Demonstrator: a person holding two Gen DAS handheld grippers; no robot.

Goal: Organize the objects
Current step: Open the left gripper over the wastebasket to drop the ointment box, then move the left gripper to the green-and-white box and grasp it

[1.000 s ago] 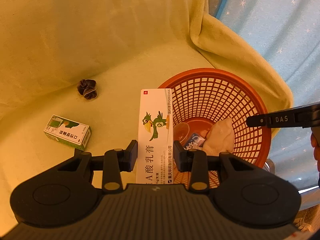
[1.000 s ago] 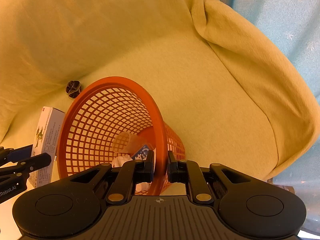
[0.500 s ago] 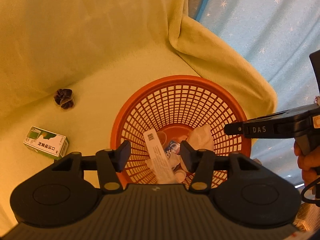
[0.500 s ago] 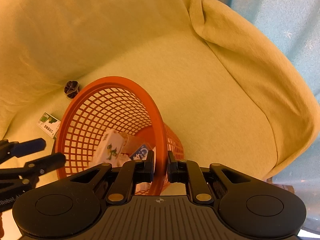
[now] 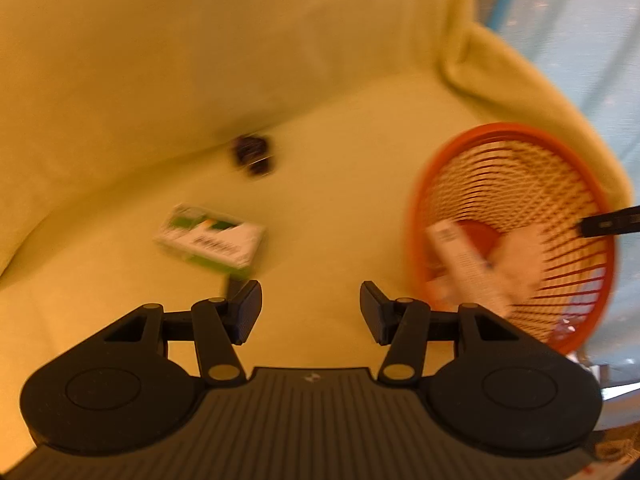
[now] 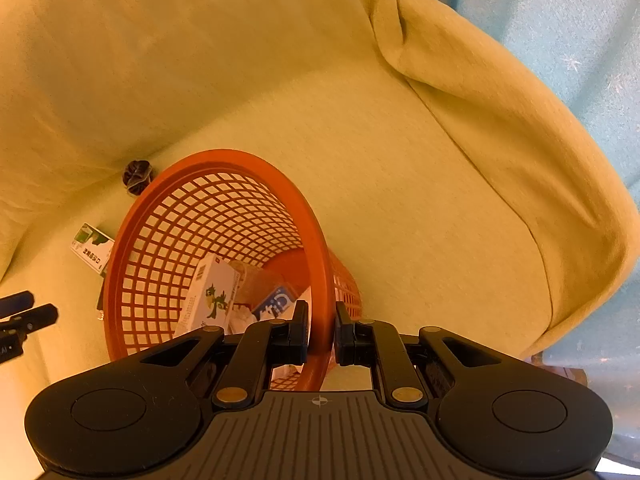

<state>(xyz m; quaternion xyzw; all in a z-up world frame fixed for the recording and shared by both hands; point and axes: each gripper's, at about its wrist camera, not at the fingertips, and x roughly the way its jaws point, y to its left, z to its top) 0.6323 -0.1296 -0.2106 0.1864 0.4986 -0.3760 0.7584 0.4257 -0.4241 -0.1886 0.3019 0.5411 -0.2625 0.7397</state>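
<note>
Basket (image 6: pixel 218 240): orange mesh, tilted on the yellow-green sofa cover (image 6: pixel 400 200), mouth turned toward the left. It leans only because the right tongs (image 6: pixel 320 332) pinch its rim, one finger inside, one outside. Risk: if that grip slips or lets go carelessly, the basket could rock back or roll and tip out what it holds.

Sofa cover: soft and loose, with folds at the back. Risk: a poor base for a round basket, and small things may sink into the crease.

White box (image 6: pixel 208 296): long, with a green bird print, lying slanted inside the basket against the mesh beside a blue-and-white packet (image 6: pixel 276 306) and something pale. Risk: it leans toward the low side of the mouth, so more tilt might slide it out.

Left tongs (image 5: pixel 311 312): spread wide, nothing between the fingers, over bare cover and aimed toward the loose things. The view is smeared, so exact aim is hard to judge. Risk: a hasty approach may knock the next item away instead of straddling it.

Green box (image 5: pixel 210 240): flat on the cover, just ahead of the left tongs, well apart from the basket. Risk: a low, flat carton on soft cloth; fingers could push it into the fabric or grab cloth with it.

Dark hair tie (image 5: pixel 252 154): near the back crease, farthest off. Risk: small, soft, easily missed or nudged deeper.
</note>
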